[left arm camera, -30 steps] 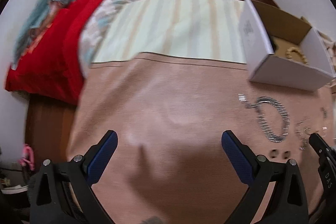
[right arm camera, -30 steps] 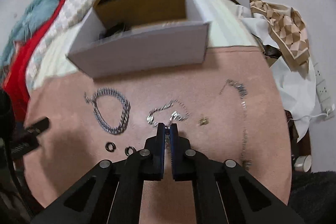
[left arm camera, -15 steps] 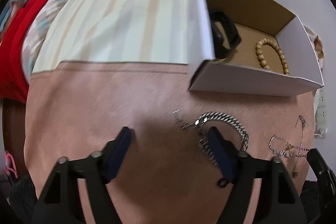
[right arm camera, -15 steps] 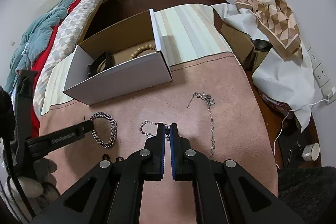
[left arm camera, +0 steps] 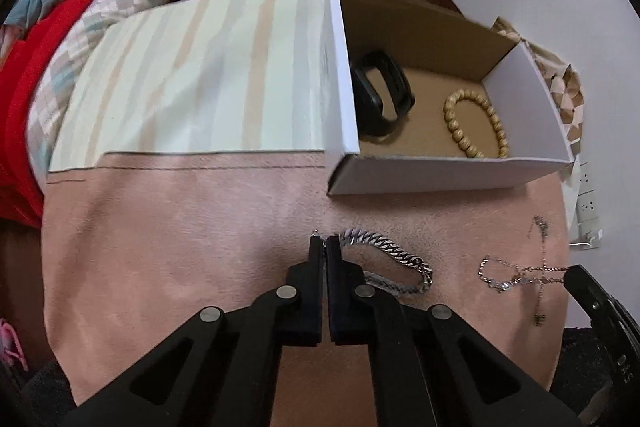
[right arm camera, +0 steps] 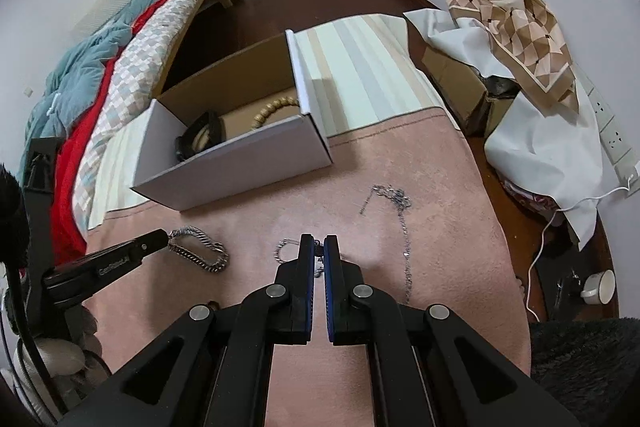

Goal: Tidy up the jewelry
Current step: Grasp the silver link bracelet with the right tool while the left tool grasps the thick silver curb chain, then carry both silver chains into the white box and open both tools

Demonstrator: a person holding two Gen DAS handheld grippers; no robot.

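A thick silver curb chain [left arm camera: 404, 259] lies on the pink cloth in front of a white box [left arm camera: 440, 175]. My left gripper [left arm camera: 324, 243] points down at the chain's clasp end, its jaws closing, and the pads pinch that end; the right wrist view shows the same grip [right arm camera: 160, 237] on the chain [right arm camera: 200, 259]. My right gripper [right arm camera: 319, 241] is shut on a thin silver bracelet [right arm camera: 280, 251], seen strung from its tip [left arm camera: 576, 271] in the left wrist view. A long thin necklace [right arm camera: 404, 227] lies loose to the right. The box holds a black band [left arm camera: 384, 99] and a wooden bead bracelet [left arm camera: 476, 123].
A striped cloth [left arm camera: 192, 75] lies behind the pink cloth [left arm camera: 180, 247]. A bed with red and teal covers [right arm camera: 92, 99] runs along the left. On the right are a patterned cloth over cardboard [right arm camera: 516, 27], a wall socket [right arm camera: 612, 139], a white cable and a mug [right arm camera: 598, 287] on the floor.
My left gripper swung right to the thick chain and closed from wide open onto its end. The right gripper rose a little, still shut on the thin bracelet.
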